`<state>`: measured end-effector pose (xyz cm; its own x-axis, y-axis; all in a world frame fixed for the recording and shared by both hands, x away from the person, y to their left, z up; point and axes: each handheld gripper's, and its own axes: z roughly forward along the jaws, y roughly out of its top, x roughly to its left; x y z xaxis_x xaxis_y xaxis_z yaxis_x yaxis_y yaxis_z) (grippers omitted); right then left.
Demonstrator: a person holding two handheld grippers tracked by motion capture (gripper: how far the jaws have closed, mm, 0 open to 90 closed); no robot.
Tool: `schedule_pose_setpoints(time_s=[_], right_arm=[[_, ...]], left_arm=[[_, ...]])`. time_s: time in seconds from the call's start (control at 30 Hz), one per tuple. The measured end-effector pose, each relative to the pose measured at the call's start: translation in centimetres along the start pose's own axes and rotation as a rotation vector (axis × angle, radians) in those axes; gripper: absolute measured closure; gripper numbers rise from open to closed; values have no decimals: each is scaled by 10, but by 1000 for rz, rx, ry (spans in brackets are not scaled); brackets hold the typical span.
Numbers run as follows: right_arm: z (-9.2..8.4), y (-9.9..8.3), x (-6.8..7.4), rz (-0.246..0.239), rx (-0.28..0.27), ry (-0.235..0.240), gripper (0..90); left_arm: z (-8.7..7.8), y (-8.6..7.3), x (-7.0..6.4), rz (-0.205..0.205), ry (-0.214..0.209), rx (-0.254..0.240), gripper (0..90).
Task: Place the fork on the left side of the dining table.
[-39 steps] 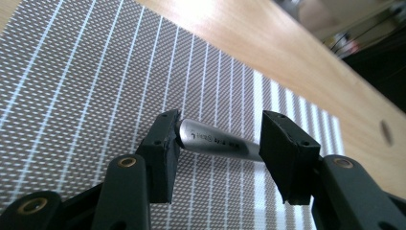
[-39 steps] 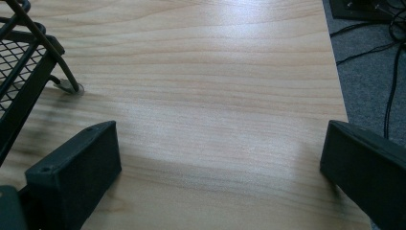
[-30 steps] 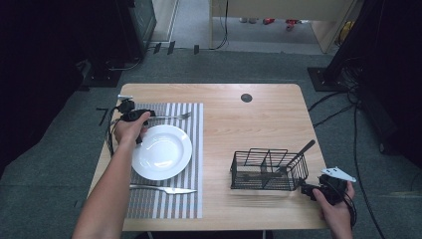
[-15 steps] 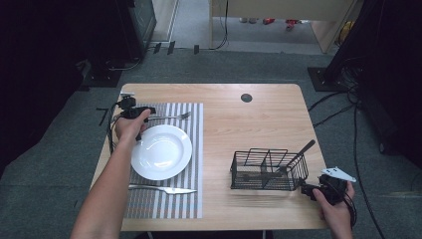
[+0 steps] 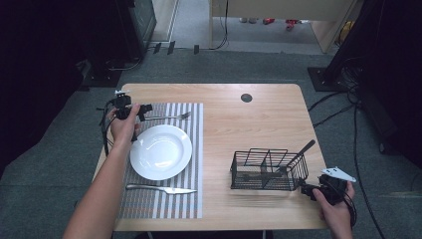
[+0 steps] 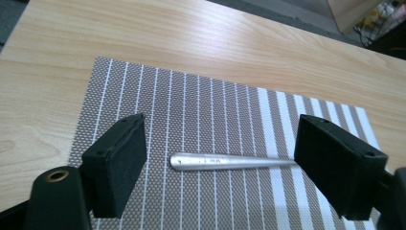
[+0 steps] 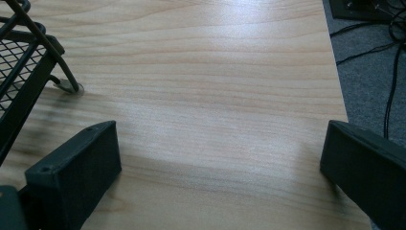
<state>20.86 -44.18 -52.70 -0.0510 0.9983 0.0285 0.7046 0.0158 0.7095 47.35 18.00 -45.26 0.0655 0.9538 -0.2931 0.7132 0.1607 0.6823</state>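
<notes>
A silver fork (image 5: 169,118) lies on the striped placemat (image 5: 194,199) just beyond the white plate (image 5: 160,152). My left gripper (image 5: 143,111) hovers at the handle end of the fork. In the left gripper view its jaws (image 6: 222,129) stand wide and have just been opening; the fork handle (image 6: 225,162) rests on the mat between them, and neither pad presses on it. At the near right corner of the table, my right gripper (image 5: 307,191) sits open beside the black wire basket (image 5: 268,169), with bare wood between its jaws (image 7: 220,134).
A knife (image 5: 161,189) lies on the mat in front of the plate. The basket (image 7: 19,72) holds a black-handled utensil (image 5: 301,152). A round cable hole (image 5: 246,97) is at the table's far edge. The table's right edge (image 7: 340,96) runs close to the right gripper.
The left gripper has lifted and drawn back a little from the fork, which stays flat on the mat. The right hand has not moved.
</notes>
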Motion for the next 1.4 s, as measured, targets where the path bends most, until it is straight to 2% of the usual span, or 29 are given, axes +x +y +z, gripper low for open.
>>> schedule_pose_setpoints(time_s=[0.13, 0.17, 0.37, 0.43, 0.47, 0.6, 0.73, 0.9, 0.93, 0.97, 1.13, 1.23, 1.3, 1.33, 1.4], right_arm=[[0, 0, 0, 0, 0, 0, 0], [0, 0, 0, -1, 0, 0, 0], [0, 0, 0, 0, 0, 0, 1], [0, 0, 0, 0, 0, 0, 0], [0, 0, 0, 0, 0, 0, 0], [0, 0, 0, 0, 0, 0, 0], [0, 0, 0, 0, 0, 0, 0], [0, 0, 0, 0, 0, 0, 0], [0, 0, 0, 0, 0, 0, 0], [0, 0, 0, 0, 0, 0, 0], [0, 0, 0, 0, 0, 0, 1], [0, 0, 0, 0, 0, 0, 0], [0, 0, 0, 0, 0, 0, 0], [0, 0, 0, 0, 0, 0, 1], [0, 0, 0, 0, 0, 0, 0]], left_arm=[[-10, -3, -2, 26, 1, -18, 187], [-18, -6, -3, 47, 3, -34, 187], [-36, -11, -6, 72, -5, -57, 184], [-48, -14, -8, 101, -12, -67, 180], [-48, -14, -8, 101, -12, -67, 179], [-67, -20, -10, 141, -17, -90, 169], [-76, -26, -11, 150, -19, -101, 165], [-90, -41, -9, 229, 18, -107, 144], [-90, -41, -9, 229, 18, -107, 144], [-94, -47, -8, 261, 45, -104, 143], [-105, -59, -3, 257, 31, -114, 135], [-114, -72, 4, 259, 20, -101, 109], [-115, -74, 6, 259, 24, -103, 102], [-119, -79, 8, 279, 42, -101, 102], [-123, -84, 10, 288, 51, -102, 98]])
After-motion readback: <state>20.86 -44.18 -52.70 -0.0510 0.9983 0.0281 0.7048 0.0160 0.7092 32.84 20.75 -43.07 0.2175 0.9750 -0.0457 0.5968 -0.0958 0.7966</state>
